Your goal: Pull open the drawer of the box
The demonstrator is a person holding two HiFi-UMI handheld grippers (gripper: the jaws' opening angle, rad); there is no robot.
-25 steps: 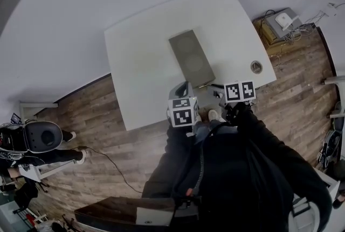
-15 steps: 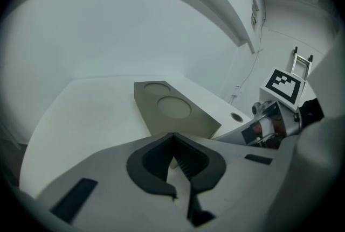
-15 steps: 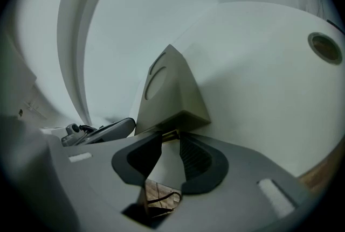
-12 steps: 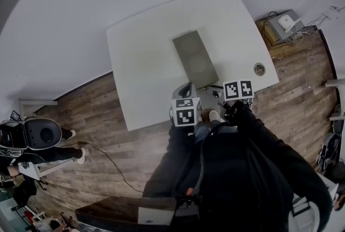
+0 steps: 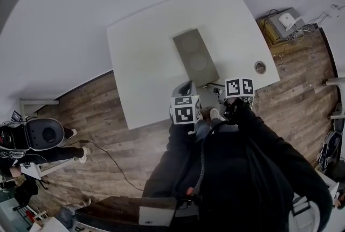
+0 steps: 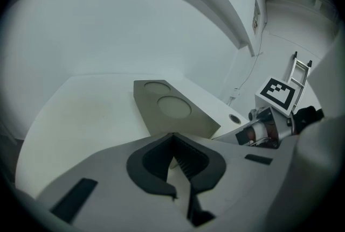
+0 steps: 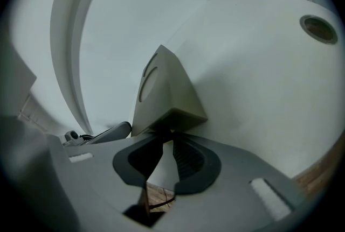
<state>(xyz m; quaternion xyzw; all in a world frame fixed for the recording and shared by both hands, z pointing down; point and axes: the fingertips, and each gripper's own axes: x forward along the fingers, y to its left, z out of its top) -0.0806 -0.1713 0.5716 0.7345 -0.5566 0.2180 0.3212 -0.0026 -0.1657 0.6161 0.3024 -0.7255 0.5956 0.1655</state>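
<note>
1. The left gripper [image 6: 172,136] has its dark jaws meeting at the tips. Only a thin wedge of white shows behind them, and there's nothing in the grip.
2. Over to the right gripper [image 7: 171,143]: its jaws are tip to tip as well, and it holds nothing. Those tips sit right under the near end of the box [image 7: 161,91], beside a small lip [image 7: 180,115] along its lower edge. I can't tell whether they touch it.
3. The box is long and grey, and it lies flat on the white table [image 5: 145,64], right of the middle. It has two round recesses on top, and its near end points at the person. The drawer is not drawn out.
4. In the left gripper view the box lies just beyond the jaws and a little right, apart from them.
5. From above, the left marker cube [image 5: 184,110] hangs at the table's near edge. The right marker cube [image 5: 240,87] sits right of the box's near end. A round grommet [image 5: 260,67] sits farther right, by the table's right edge.
6. Against a second ago, hardly anything has changed. Both cubes sit almost where they were, and the box lies as before, no longer than it was.
</note>
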